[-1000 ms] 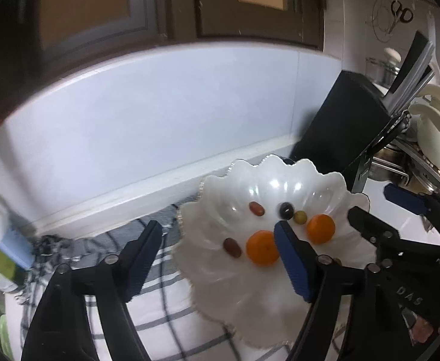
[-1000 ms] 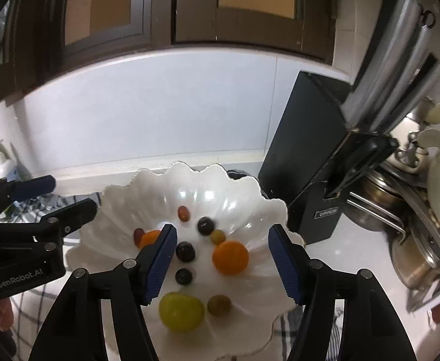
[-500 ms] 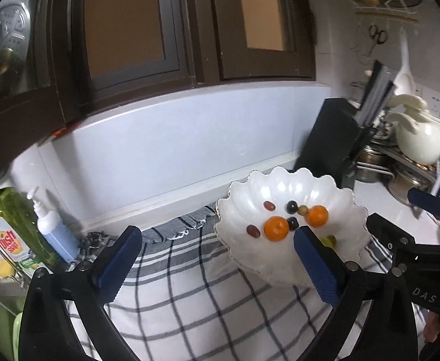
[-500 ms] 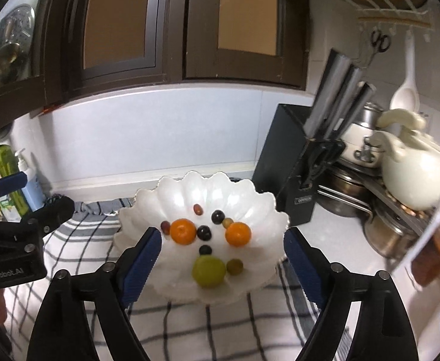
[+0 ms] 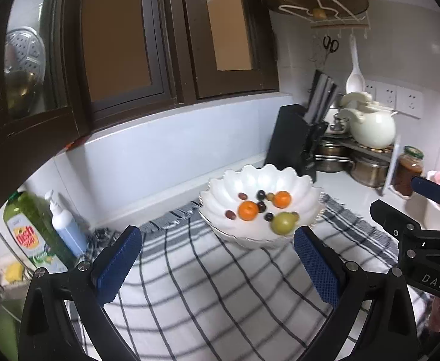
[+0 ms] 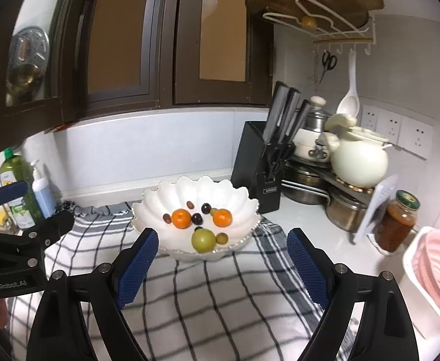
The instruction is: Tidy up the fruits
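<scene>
Both claws now sit farther back from the white bowl (image 6: 241, 210) than a second ago: the left claw (image 5: 220, 266) and right claw (image 6: 221, 266), both spread wide with nothing between them, hang over the checked cloth (image 6: 220, 300) toward the bench's front edge.

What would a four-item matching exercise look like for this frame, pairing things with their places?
Things:
1. green fruit
2. knife block
3. sauce jar
4. soap bottle

Places:
A. far left of the counter, beside the green bottle
B. in the white bowl, at its near edge
C. right of the counter, beside the pink basket
D. directly right of the bowl, against the back wall

Pairs: 1-B, 2-D, 3-C, 4-A
</scene>
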